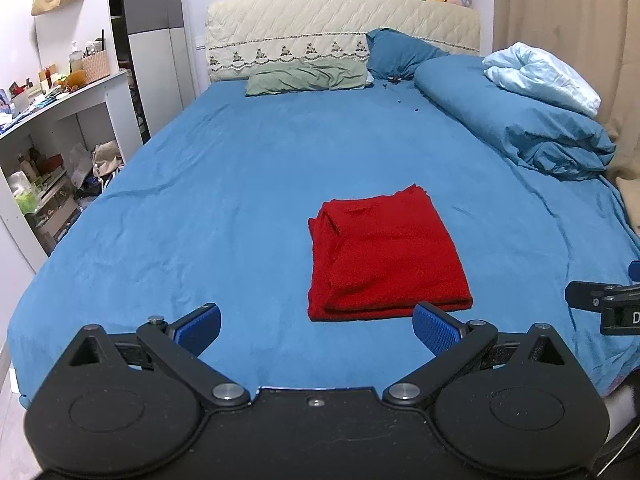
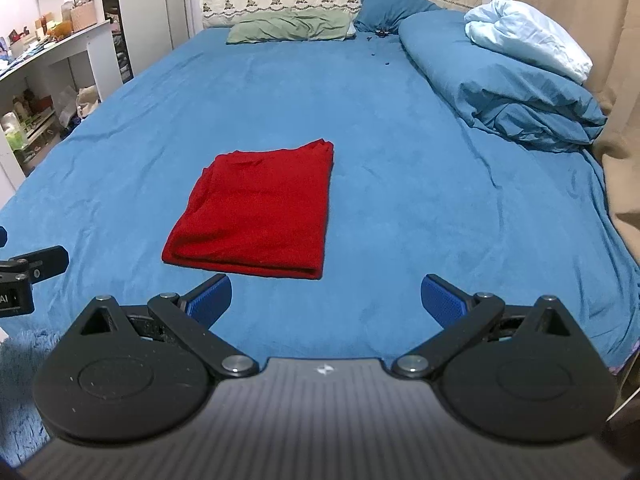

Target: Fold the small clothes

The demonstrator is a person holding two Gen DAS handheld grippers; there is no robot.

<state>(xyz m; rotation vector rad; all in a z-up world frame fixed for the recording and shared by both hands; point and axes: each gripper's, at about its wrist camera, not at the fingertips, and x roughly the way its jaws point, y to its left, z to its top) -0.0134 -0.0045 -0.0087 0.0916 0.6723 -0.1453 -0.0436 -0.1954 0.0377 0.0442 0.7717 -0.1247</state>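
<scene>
A red garment [image 1: 384, 256] lies folded into a flat rectangle on the blue bed sheet [image 1: 240, 184]; it also shows in the right wrist view [image 2: 260, 212]. My left gripper [image 1: 316, 328] is open and empty, held near the bed's front edge, just short of the garment's near edge. My right gripper [image 2: 326, 304] is open and empty, near the front edge and a little right of the garment. Part of the right gripper [image 1: 604, 304] shows at the right edge of the left wrist view, and part of the left gripper [image 2: 24, 276] at the left edge of the right wrist view.
A rolled blue duvet [image 1: 516, 120] with a pale blue cloth [image 1: 544, 76] lies along the bed's right side. A green pillow [image 1: 308, 78] and a blue pillow [image 1: 400, 54] lie at the headboard [image 1: 340, 28]. A cluttered white shelf unit [image 1: 52, 136] stands left of the bed. A beige curtain [image 2: 560, 0] hangs on the right.
</scene>
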